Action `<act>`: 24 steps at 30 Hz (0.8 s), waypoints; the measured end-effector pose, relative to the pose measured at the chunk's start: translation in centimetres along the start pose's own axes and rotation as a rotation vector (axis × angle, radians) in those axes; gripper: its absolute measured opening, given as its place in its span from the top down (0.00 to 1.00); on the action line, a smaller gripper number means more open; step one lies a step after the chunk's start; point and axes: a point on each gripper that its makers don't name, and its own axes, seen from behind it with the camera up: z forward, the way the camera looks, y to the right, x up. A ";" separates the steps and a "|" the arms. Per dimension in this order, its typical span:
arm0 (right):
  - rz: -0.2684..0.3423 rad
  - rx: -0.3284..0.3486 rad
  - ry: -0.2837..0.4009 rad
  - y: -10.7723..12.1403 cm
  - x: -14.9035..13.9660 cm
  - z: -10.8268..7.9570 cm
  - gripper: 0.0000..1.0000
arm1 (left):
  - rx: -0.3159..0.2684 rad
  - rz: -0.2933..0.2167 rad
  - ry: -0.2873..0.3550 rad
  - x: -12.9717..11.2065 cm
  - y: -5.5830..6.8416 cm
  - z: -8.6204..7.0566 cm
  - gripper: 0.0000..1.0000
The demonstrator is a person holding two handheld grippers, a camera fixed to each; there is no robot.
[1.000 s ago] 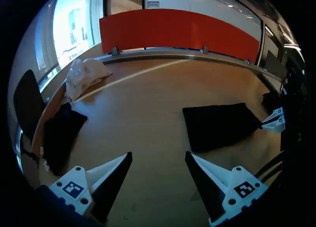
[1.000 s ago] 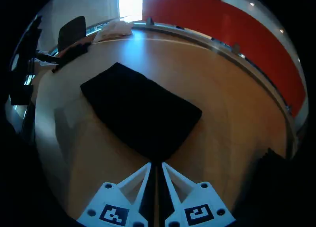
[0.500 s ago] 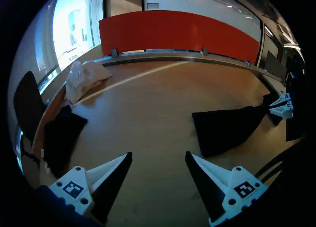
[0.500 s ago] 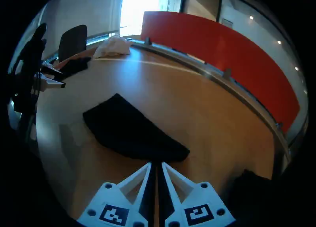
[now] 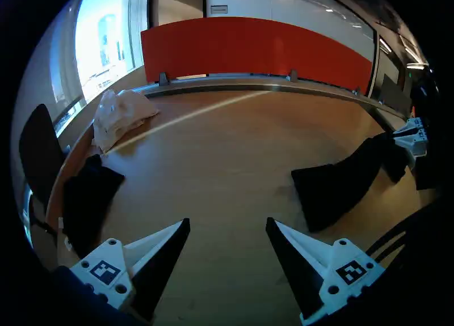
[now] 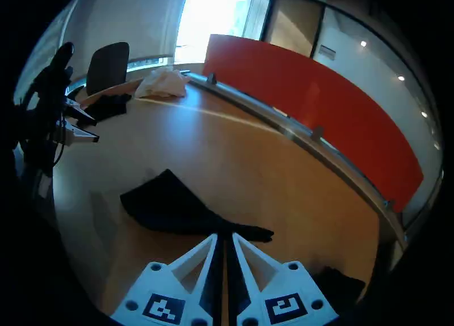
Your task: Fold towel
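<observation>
I am gripping the black towel [image 6: 164, 207] by its raised edge in my right tongs [image 6: 225, 235]; my left tongs [image 5: 227, 221] are hanging wide apart.

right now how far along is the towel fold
Done: no finished fold shows. In hand: the right gripper, jaws shut, holds one end of the black towel raised off the wooden table, the rest trailing on it. To do: the left gripper is open and empty; laying the end over and flattening look undone.

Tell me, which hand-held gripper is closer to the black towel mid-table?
Right. The right hand-held gripper pinches the black towel by its edge; the left hand-held gripper hangs open, apart from it.
</observation>
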 end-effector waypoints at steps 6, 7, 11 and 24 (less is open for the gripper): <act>-0.021 -0.005 0.007 0.4 0.7 -1.0 0.92 | -0.002 0.004 0.003 0.4 0.1 0.2 0.00; -0.024 -0.006 0.007 0.5 0.7 -1.1 0.92 | -0.002 0.005 0.004 0.5 0.1 0.2 0.00; -0.035 -0.010 0.009 0.8 0.9 -1.6 0.92 | -0.006 0.008 0.005 0.7 0.3 0.3 0.00; -0.059 0.008 0.014 0.2 1.4 -1.4 0.92 | -0.010 0.014 0.006 1.0 0.7 0.5 0.00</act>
